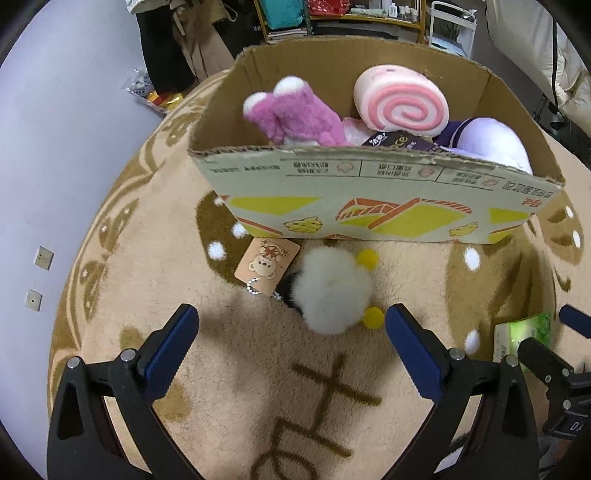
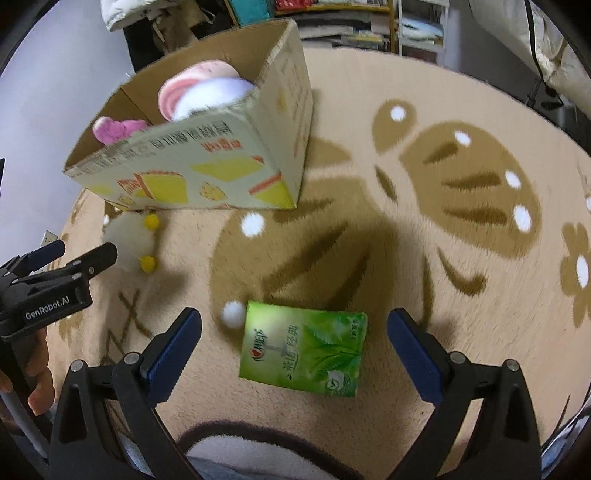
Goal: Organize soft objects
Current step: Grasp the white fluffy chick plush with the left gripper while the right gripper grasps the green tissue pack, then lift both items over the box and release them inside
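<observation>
While the left gripper [image 1: 290,321] is hovering wide open near the white plush [image 1: 330,290] in front of the box [image 1: 369,206], a pickup seems next; the right gripper [image 2: 293,325] is spreading wide around the green tissue pack [image 2: 304,349], well apart from the box

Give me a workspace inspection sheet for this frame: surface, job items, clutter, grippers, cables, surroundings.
Surface: beige plush rug with brown pattern.
Job items: open cardboard box holding purple plush toy, pink swirl-roll cushion, lavender plush; white fluffy plush with yellow pom-poms on rug before box; green tissue pack on rug.
Clutter: cardboard tag on bead chain.
Grippers: left gripper open, empty; right gripper open, above tissue pack.
Cables: nothing seen.
Surroundings: shelves, grey floor.
</observation>
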The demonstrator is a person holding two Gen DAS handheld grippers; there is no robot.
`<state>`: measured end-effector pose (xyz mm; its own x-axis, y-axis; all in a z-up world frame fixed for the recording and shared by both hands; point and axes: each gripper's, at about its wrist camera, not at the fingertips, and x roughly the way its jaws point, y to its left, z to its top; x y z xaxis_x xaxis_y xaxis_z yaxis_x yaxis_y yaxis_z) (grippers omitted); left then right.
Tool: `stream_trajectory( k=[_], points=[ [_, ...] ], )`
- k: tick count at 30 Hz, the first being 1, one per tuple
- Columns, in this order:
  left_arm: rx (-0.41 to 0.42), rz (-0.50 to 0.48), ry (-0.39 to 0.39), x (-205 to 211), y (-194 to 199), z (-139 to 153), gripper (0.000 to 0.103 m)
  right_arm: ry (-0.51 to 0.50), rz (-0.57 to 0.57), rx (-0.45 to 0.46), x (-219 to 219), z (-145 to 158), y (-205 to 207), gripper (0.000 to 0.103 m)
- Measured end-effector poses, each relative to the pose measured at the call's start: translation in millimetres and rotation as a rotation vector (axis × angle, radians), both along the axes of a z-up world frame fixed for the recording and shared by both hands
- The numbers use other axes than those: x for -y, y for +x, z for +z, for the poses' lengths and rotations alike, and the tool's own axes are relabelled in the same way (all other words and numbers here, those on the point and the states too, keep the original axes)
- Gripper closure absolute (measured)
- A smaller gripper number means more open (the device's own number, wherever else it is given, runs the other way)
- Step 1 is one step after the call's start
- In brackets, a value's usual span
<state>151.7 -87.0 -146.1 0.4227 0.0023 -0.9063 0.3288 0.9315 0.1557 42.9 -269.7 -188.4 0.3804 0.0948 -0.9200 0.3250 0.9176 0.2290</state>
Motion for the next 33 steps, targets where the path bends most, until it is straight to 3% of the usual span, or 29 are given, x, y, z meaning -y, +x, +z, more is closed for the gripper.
stream_trajectory(
  k=[9, 12, 17, 20, 22, 27, 33],
  points=[
    [0.007, -0.003, 0.008, 8.2, 9.2, -13.3, 0.003, 0.073, -0.032, -0.084, 7.4, -23.8, -1.2, 0.000],
    [0.029, 0.003, 0.018, 11.4, 10.3, -15.5, 0.003, 0.079, -0.024, -0.112, 7.4, -29.9, 0.2, 0.015],
    [0.030, -0.010, 0.028, 17.1, 12.3, -24.0, 0.003, 0.074, -0.007, -0.112, 2.2, -31.7, 0.0, 0.020],
    [0.007, -0.006, -0.009, 21.5, 11.5, -32.5, 0.016, 0.076, -0.004, -0.109, -3.9, -34.6, 3.8, 0.022],
    [-0.026, -0.006, -0.019, 23.1, 13.5, -42.3, 0.033, 0.075, 0.000, -0.105, -4.2, -33.6, 3.6, 0.023],
    [-0.057, 0.008, -0.090, 19.9, 14.6, -45.4, 0.061, 0.054, 0.056, -0.102, -13.6, -28.6, 5.8, 0.025],
    [-0.057, 0.031, -0.101, 13.2, 7.9, -38.7, 0.064, 0.019, 0.065, -0.058, -21.0, -20.0, 7.0, 0.026]
  ],
)
